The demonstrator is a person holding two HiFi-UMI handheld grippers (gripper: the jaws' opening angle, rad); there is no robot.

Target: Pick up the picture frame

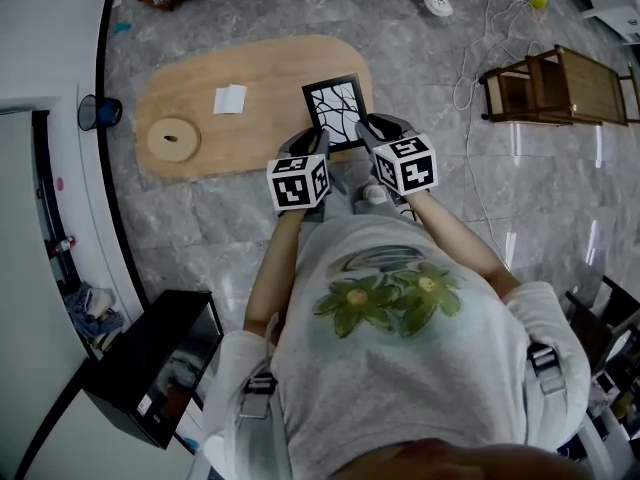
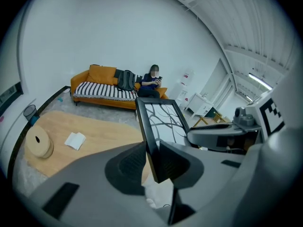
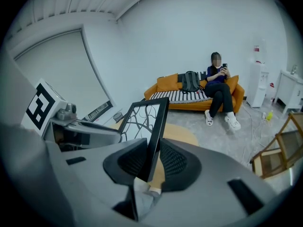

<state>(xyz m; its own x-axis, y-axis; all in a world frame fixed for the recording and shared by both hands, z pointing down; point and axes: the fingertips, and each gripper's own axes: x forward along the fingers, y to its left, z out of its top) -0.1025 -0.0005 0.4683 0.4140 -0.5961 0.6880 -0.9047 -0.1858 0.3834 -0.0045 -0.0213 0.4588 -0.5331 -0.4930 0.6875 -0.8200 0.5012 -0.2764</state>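
The picture frame (image 1: 336, 111) is black-rimmed, with a branching black line pattern on white. It is held up over the near edge of the pale wooden table (image 1: 200, 78), between both grippers. My left gripper (image 1: 307, 142) is shut on the frame's left rim, and my right gripper (image 1: 369, 129) is shut on its right rim. In the left gripper view the frame (image 2: 161, 119) stands tilted, its rim pinched between the dark pads of the left gripper (image 2: 152, 162). The right gripper view shows the frame (image 3: 144, 119) clamped the same way by the right gripper (image 3: 152, 159).
On the table lie a round wooden disc (image 1: 173, 138) and a folded white paper (image 1: 230, 99). A blue bin (image 1: 98, 112) stands at its left. A wooden side table (image 1: 560, 86) and cables are at the right, a black box (image 1: 150, 363) near left. A person sits on an orange sofa (image 3: 199, 96).
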